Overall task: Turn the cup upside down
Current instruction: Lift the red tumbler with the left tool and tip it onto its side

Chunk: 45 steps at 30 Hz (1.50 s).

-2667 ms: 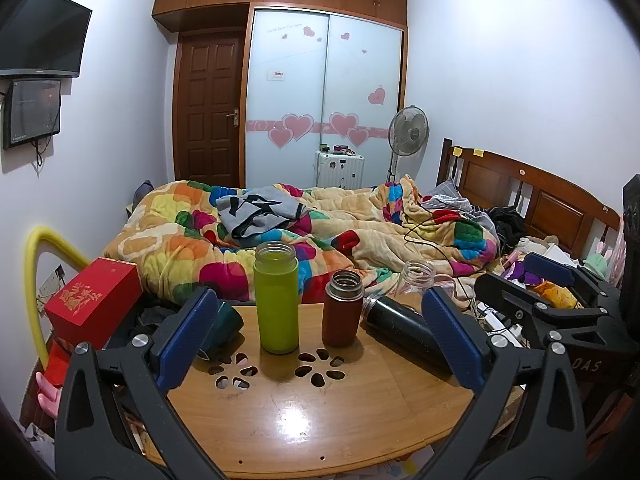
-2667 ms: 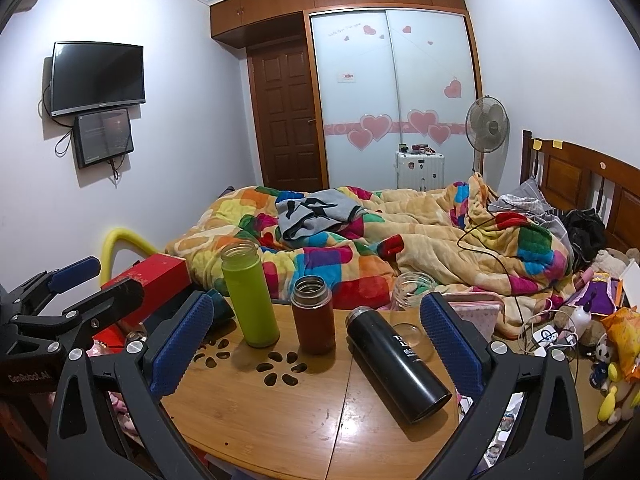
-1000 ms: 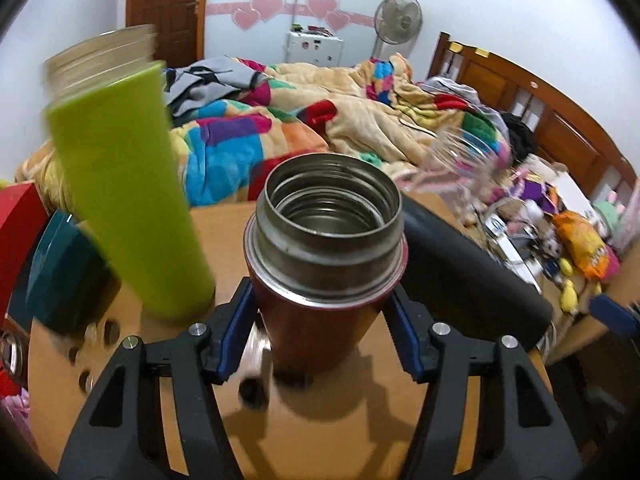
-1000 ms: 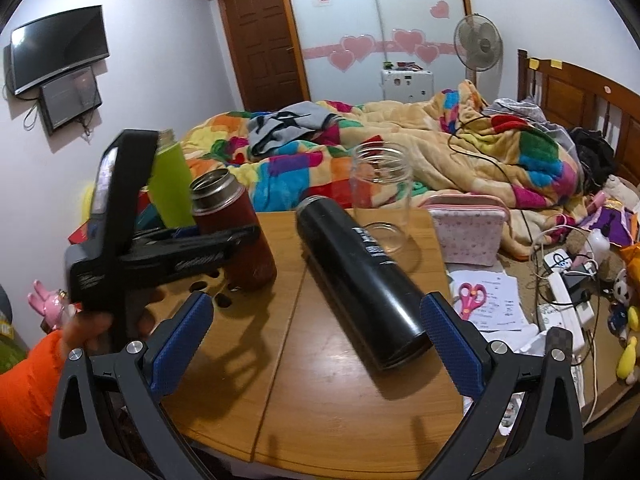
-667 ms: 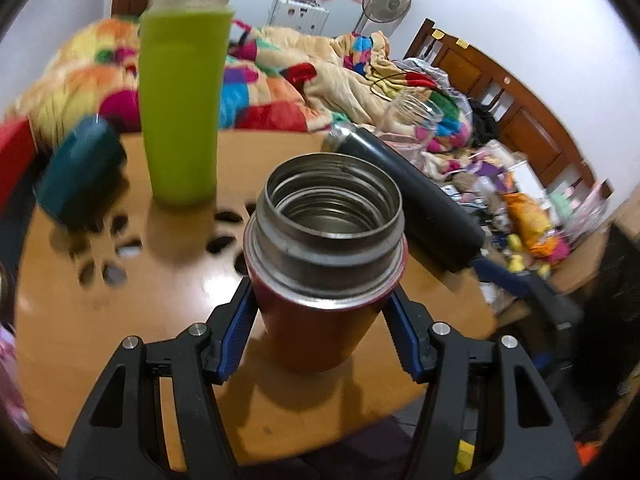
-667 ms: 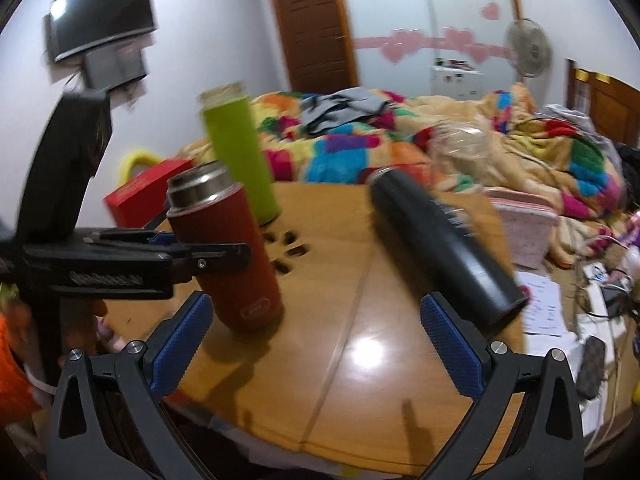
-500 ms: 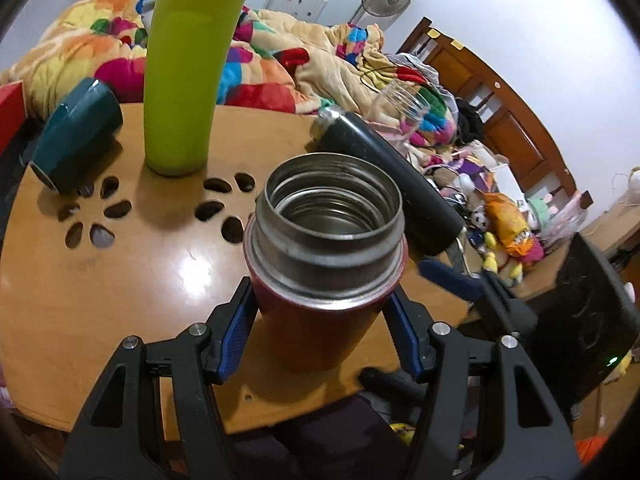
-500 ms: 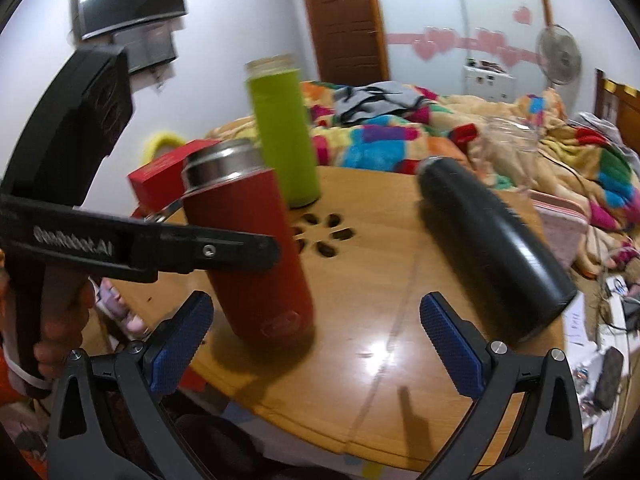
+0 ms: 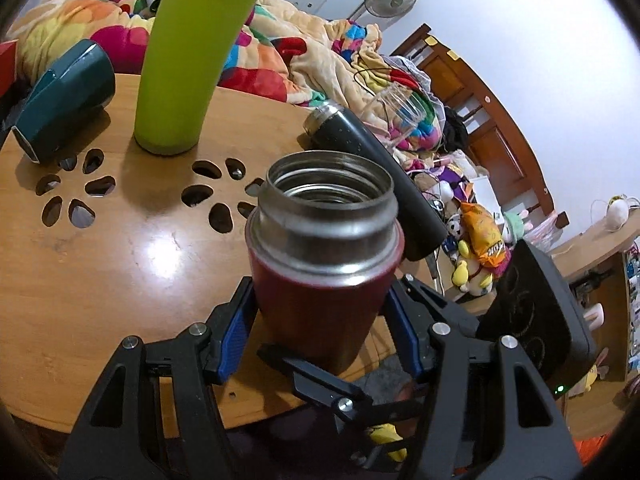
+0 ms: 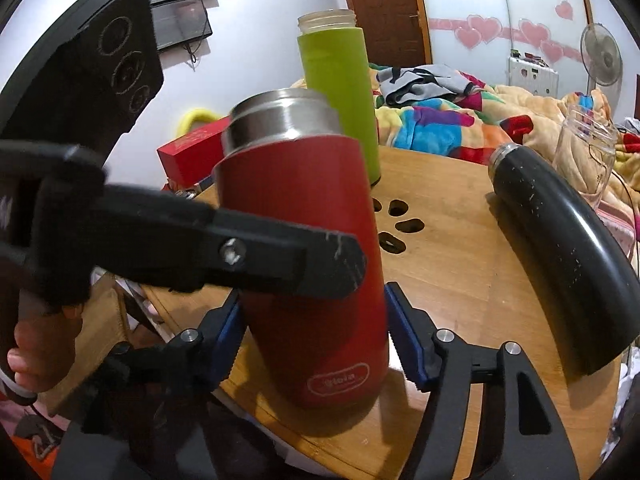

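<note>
We hold the red cup (image 9: 320, 280) upright, mouth open, near the front edge of the round wooden table (image 9: 104, 264), our left claw (image 9: 320, 328) clamped on its body while our right claw (image 10: 312, 344) brackets its lower part, blue pads (image 10: 404, 344) close to both sides, though contact is hard to judge. Behind it a green bottle (image 10: 340, 92) stands, and a black flask (image 10: 560, 264) lies on its side beside a clear glass jar (image 10: 588, 152).
</note>
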Tool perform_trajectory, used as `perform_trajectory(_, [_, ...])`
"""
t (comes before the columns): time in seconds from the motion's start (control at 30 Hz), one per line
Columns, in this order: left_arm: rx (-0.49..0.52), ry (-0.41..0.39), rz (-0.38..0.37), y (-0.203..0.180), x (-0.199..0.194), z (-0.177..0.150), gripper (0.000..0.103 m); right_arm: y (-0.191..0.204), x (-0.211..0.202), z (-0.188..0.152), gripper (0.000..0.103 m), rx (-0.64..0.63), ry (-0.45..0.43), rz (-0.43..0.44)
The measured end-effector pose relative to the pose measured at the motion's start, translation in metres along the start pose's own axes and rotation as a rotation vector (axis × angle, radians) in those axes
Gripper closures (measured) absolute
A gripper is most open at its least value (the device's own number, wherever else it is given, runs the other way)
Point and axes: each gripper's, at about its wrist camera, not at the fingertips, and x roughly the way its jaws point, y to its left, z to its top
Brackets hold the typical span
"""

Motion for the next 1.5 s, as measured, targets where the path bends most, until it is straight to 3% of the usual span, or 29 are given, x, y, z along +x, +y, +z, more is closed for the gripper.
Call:
perform_trajectory(0.27, [0.026, -0.029, 0.047, 0.002, 0.007, 0.001, 0.038, -0.005, 0.002, -0.001, 0.044, 0.037, -0.020, 0.003])
perform_trajectory(0.4, [0.062, -0.076, 0.163, -0.003, 0.008, 0.001, 0.029, -0.006, 0.006, 0.000, 0.044, 0.044, -0.015, 0.012])
perform_trajectory(0.6, [0.061, -0.086, 0.169, 0.002, 0.008, -0.001, 0.027, -0.007, 0.009, -0.003, 0.044, 0.053, -0.013, 0.024])
perform_trajectory(0.67, [0.085, -0.094, 0.213, 0.000, 0.007, -0.001, 0.022, -0.007, 0.009, -0.003, 0.044, 0.053, -0.007, 0.027])
perform_trajectory(0.87, [0.166, -0.096, 0.332, -0.004, 0.006, -0.002, 0.020, 0.003, 0.013, -0.004, 0.044, 0.011, 0.017, 0.022])
perform_trajectory(1.13, [0.191, -0.140, 0.346, -0.009, -0.016, -0.006, 0.021, 0.004, 0.016, -0.004, 0.044, 0.013, 0.036, 0.030])
perform_trajectory(1.2, [0.192, -0.164, 0.313, -0.013, -0.023, -0.006, 0.025, 0.002, 0.017, -0.004, 0.044, 0.018, 0.050, 0.036])
perform_trajectory(1.27, [0.194, -0.159, 0.262, -0.018, -0.023, -0.004, 0.042, 0.002, 0.016, -0.005, 0.044, 0.029, 0.064, 0.043])
perform_trajectory(1.3, [0.192, -0.152, 0.256, -0.020, -0.021, -0.003, 0.047, 0.001, 0.014, -0.006, 0.044, 0.037, 0.060, 0.050])
perform_trajectory(1.37, [0.198, -0.136, 0.250, -0.023, -0.016, -0.004, 0.068, -0.001, 0.008, -0.010, 0.044, 0.056, 0.051, 0.077])
perform_trajectory(1.5, [0.222, -0.118, 0.258, -0.024, -0.009, -0.010, 0.082, 0.002, 0.003, -0.021, 0.044, 0.059, 0.056, 0.066])
